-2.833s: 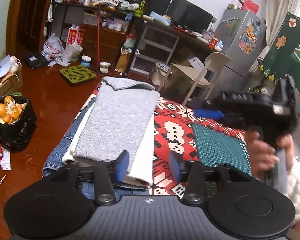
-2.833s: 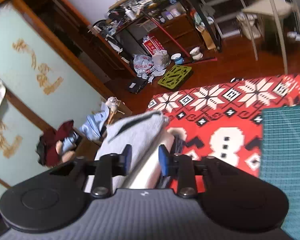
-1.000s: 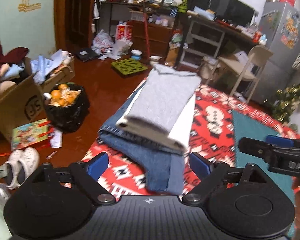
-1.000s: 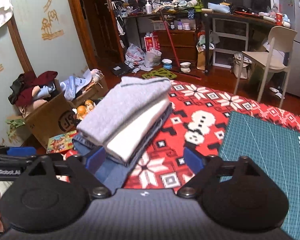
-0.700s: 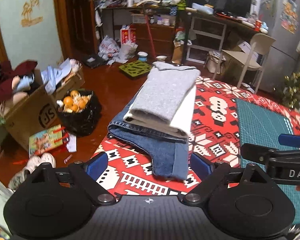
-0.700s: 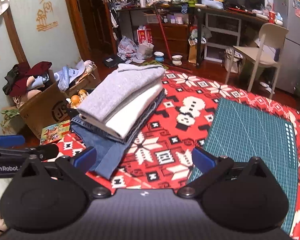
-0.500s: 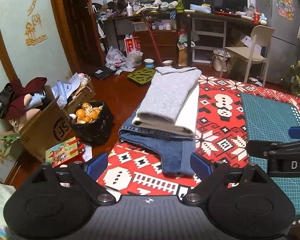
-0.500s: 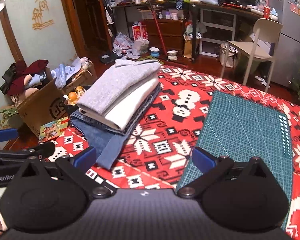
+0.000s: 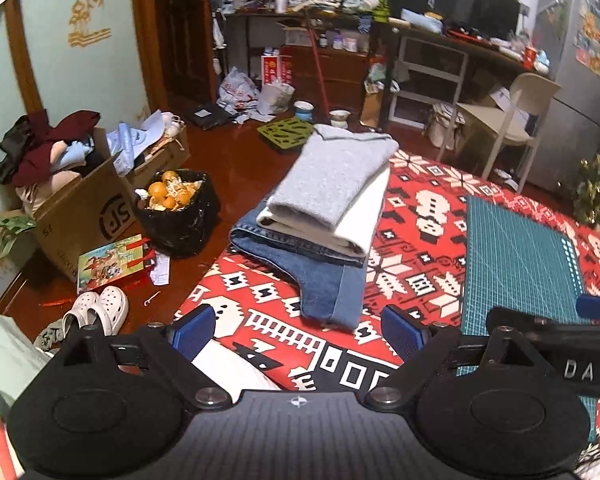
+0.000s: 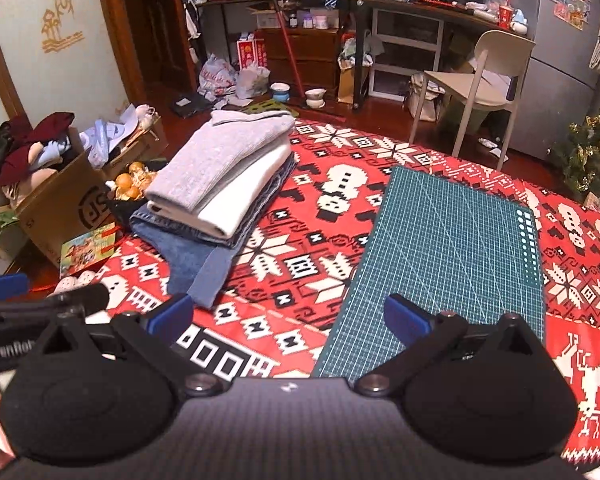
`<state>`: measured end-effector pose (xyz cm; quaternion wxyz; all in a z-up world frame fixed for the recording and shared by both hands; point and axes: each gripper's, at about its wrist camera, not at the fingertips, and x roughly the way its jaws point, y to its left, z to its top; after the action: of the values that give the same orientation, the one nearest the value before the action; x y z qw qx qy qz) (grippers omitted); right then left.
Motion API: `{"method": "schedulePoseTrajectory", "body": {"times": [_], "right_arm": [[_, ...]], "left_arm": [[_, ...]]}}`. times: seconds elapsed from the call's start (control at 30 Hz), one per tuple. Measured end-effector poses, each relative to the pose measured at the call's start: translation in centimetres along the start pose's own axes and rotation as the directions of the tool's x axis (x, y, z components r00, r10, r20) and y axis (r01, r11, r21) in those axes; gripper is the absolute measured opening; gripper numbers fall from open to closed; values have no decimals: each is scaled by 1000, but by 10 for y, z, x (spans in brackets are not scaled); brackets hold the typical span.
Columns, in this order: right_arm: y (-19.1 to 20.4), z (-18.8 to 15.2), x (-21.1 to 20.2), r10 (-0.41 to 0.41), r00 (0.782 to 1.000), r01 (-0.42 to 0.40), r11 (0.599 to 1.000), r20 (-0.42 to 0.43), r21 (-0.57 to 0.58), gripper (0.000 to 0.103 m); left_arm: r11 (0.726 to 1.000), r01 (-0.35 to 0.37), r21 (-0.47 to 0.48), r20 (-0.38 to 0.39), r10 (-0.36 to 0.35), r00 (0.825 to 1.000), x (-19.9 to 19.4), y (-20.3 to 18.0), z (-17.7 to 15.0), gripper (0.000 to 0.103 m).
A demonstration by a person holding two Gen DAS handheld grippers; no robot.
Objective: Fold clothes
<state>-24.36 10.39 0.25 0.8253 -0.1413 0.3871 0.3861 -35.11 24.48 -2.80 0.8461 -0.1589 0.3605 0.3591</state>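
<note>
both grippers' fingers [image 9: 192, 330] wide apart

Both wrist views: same clothes stack [image 9: 324, 200], close

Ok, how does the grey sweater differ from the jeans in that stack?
The grey sweater lies on top, the jeans at the bottom. The sweater is a neat rectangle; the jeans stick out toward the camera with an uneven edge. The sweater is light grey knit, the jeans blue denim. Both rest folded on the red tablecloth.
</note>
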Motion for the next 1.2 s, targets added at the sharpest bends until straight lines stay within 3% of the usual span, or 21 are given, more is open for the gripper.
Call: {"method": "schedulePoseTrajectory", "body": {"times": [1.2], "right_arm": [[17,-3,-11,-19,1000,19,999,-4,-46,102]], "left_arm": [[997,-70,11,-9,70,997,-7,3,-3,91]]}}
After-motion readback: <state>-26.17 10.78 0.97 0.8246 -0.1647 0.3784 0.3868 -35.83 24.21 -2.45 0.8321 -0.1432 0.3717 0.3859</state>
